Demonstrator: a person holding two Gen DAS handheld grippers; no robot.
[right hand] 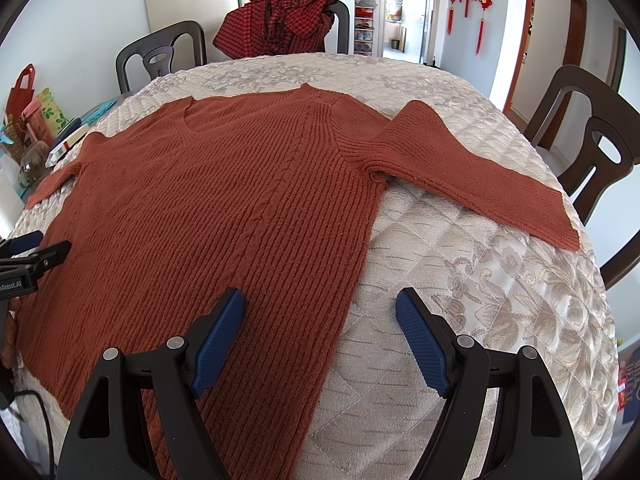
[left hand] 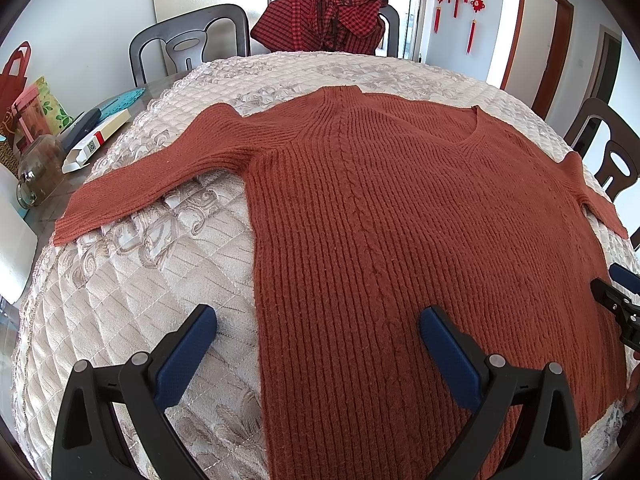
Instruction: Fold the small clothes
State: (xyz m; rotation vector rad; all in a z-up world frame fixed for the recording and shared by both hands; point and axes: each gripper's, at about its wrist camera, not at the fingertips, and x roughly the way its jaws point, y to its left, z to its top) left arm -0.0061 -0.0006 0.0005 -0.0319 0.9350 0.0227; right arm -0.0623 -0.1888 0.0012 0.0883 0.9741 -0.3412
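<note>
A rust-red ribbed V-neck sweater (left hand: 400, 208) lies flat, front up, on the quilted cream table cover (left hand: 132, 296), both sleeves spread out sideways. My left gripper (left hand: 318, 320) is open and empty above the sweater's lower left side edge. My right gripper (right hand: 320, 304) is open and empty above its lower right side edge; the sweater also shows in the right wrist view (right hand: 224, 216). Each gripper shows at the edge of the other's view: the right one (left hand: 612, 292) and the left one (right hand: 36, 252).
A red checked garment (left hand: 324, 20) hangs over a chair at the table's far side. Dark chairs (right hand: 592, 148) stand around. A glass jar (left hand: 38, 172), a white box (left hand: 96, 140) and bags (left hand: 24, 92) sit at the left edge.
</note>
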